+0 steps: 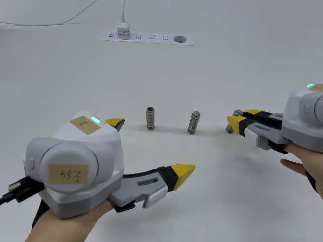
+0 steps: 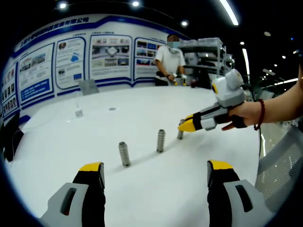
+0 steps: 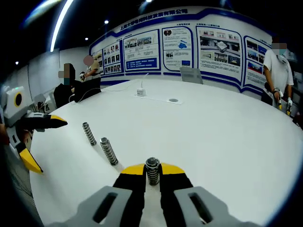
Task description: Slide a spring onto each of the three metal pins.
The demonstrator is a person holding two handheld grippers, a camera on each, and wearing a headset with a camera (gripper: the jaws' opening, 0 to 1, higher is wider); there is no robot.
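Nearest in the head view is my left gripper (image 1: 149,146), jaws spread wide and empty, well short of the left spring (image 1: 150,118) and middle spring (image 1: 194,122), both upright on the white table (image 1: 227,191), while my right gripper (image 1: 236,121), the nearer hand, is pinched on the right spring (image 1: 237,112). In the left gripper view all three stand in a row ahead, long axes vertical. In the right gripper view that spring rises straight between my almost-closed tips; any pin inside is hidden, and a poster wall (image 3: 180,42) backs the room.
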